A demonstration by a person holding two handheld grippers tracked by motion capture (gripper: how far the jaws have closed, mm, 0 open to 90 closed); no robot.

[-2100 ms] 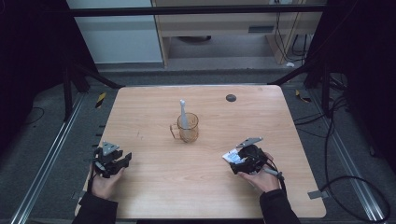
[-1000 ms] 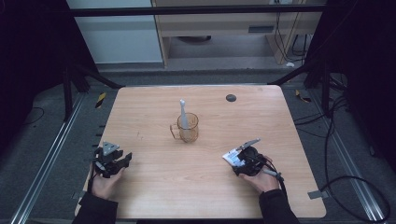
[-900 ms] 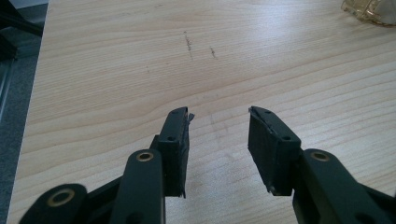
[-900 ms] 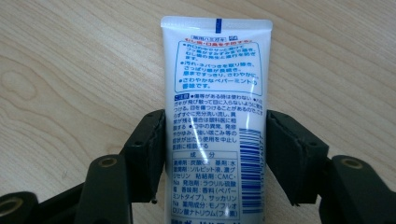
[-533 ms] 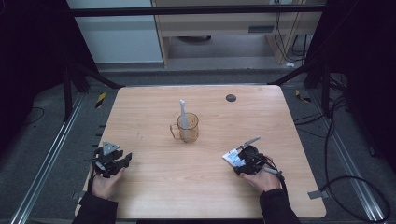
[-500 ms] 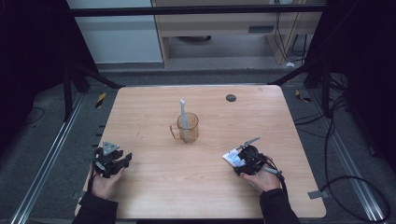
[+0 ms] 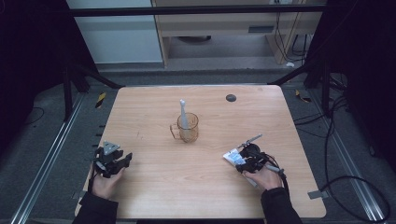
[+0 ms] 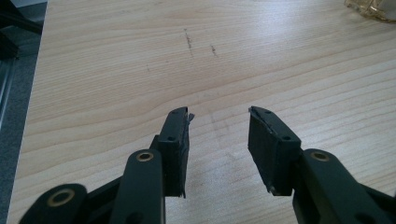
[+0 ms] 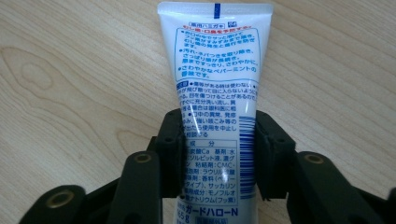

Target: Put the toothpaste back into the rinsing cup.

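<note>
Near the tabletop's front right corner, the right gripper [image 9: 218, 154] has just been closing and now clamps the tube [image 9: 215, 93]; the left gripper [image 8: 218, 140] is released. Next comes lifting it, likely toward the cup [image 7: 187, 128].

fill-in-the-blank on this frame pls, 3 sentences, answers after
1. The right tool has its jaws closed on the white ____ tube.
2. The toothbrush stands in an amber ____ on the table.
3. The left tool has its jaws ____, with nothing between them.
Answers: toothpaste; cup; open
</note>
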